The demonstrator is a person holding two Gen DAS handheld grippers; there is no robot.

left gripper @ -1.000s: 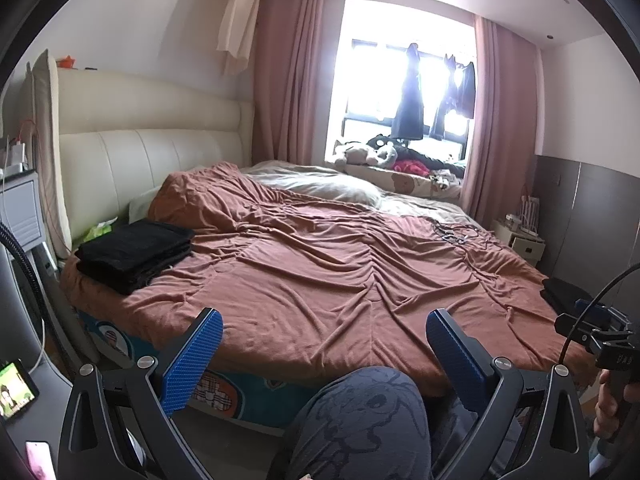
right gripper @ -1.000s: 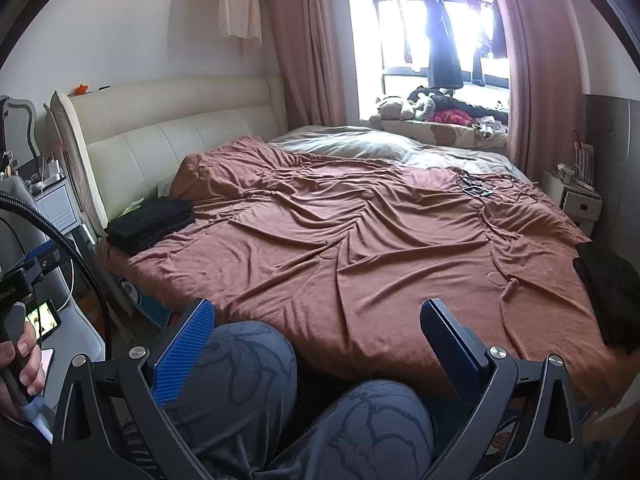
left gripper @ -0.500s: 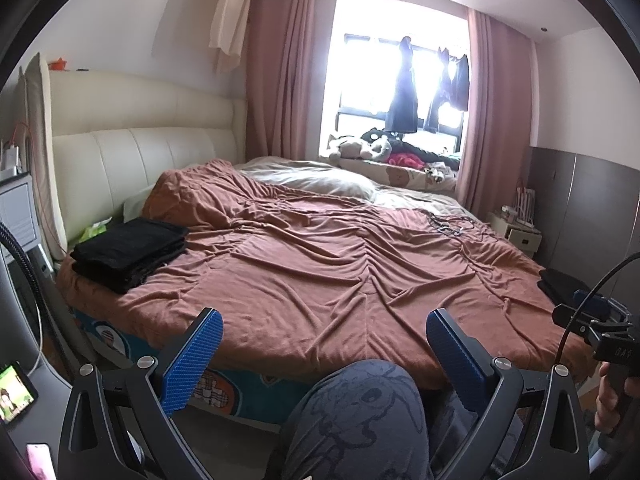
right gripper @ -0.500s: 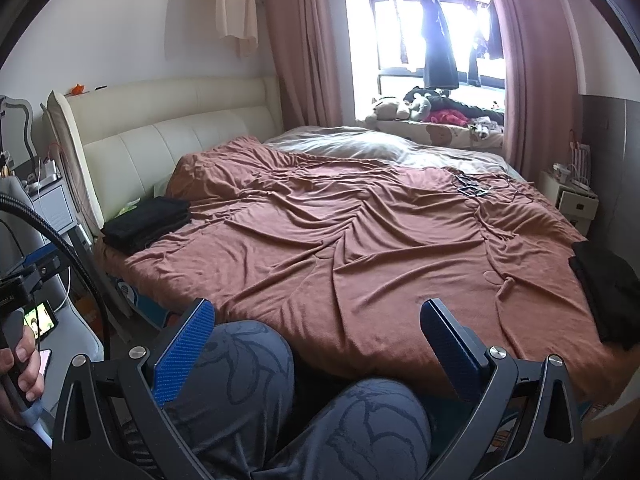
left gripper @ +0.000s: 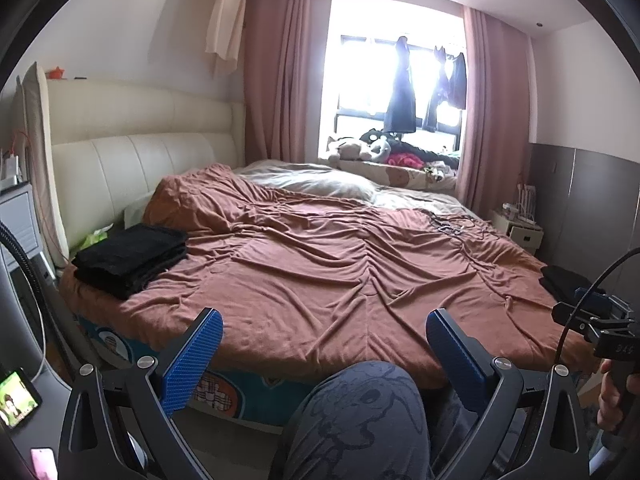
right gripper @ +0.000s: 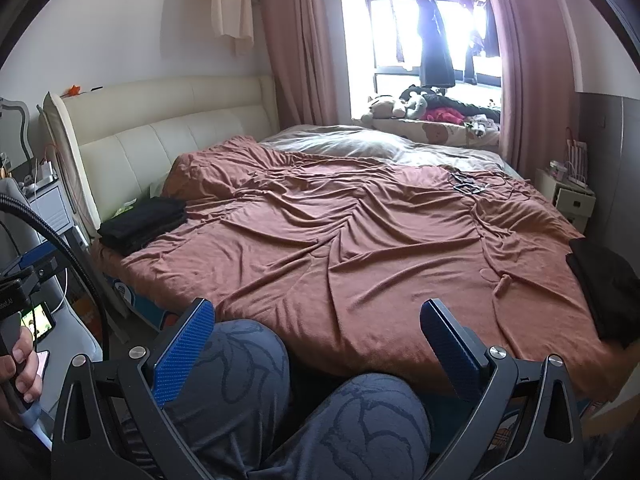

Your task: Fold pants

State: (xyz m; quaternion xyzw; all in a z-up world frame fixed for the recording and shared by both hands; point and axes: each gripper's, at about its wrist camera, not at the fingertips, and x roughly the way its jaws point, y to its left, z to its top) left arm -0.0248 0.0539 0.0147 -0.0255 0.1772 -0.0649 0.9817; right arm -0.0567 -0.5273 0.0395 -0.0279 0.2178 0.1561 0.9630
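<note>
We find the left gripper [left gripper: 324, 356] held low before the bed [left gripper: 360, 280], its two blue-padded fingers [left gripper: 192, 360] spread wide with nothing between them but air; behind the gap shows a knee [left gripper: 360, 416] in grey patterned fabric. The right gripper [right gripper: 316, 344] stands likewise, fingers [right gripper: 184, 352] far apart and empty, above both knees [right gripper: 304, 408] of the seated person.

We note two dark garments on the rust-brown bedspread [right gripper: 340, 248]. A folded black stack [left gripper: 132, 260] lies at the near left corner of the bed, close to the cream padded headboard [left gripper: 132, 168]. A looser black piece, likely the pants [right gripper: 608, 292], lies at the right edge of the bed, partly draped over the side; in the left wrist view it [left gripper: 564, 284] shows just behind the other gripper's body. Neither gripper touches either garment.

A hand [right gripper: 20, 364] grips the left tool's handle at the left border of the right wrist view. A small lit screen [left gripper: 16, 400] sits low at left. Dark clothes [left gripper: 400, 100] hang in the bright window [left gripper: 368, 72] between pink curtains.
</note>
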